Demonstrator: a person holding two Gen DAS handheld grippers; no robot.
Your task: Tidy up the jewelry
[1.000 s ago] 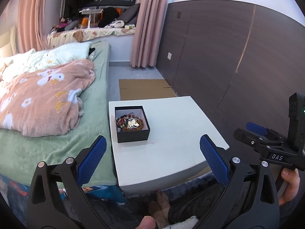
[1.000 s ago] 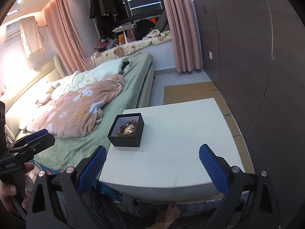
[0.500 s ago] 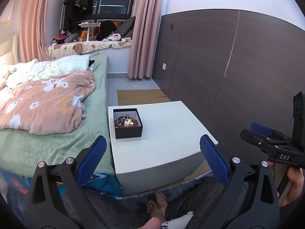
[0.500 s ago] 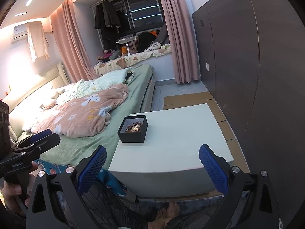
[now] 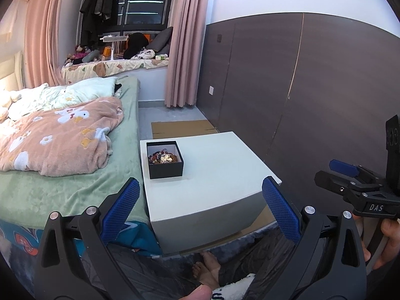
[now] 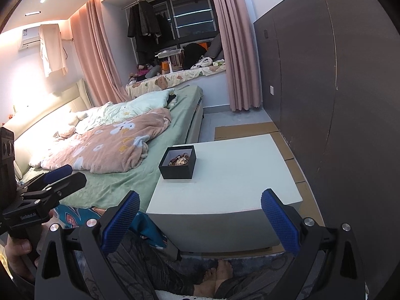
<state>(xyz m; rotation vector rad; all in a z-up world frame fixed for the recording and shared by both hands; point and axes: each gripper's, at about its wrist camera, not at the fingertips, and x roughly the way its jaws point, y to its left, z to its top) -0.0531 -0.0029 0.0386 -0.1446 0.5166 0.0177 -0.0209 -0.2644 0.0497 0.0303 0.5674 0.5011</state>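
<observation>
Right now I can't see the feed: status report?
Left gripper and right gripper open, empty. Jewelry box on white table, uncovered. Nothing in the way.

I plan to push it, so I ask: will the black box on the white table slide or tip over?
The black box is low with a flat base on the smooth white table, so it likely slides, not tips. It probably feels light. The loose jewelry inside may shift.

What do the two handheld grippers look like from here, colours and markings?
Both are matte black plastic frames with silver screw heads. The left gripper and right gripper each carry two fingers faced with blue knurled pads. From the side, the right one is marked "DAS" in white; the left one bears small white lettering, too blurred to read. No cables show.
</observation>
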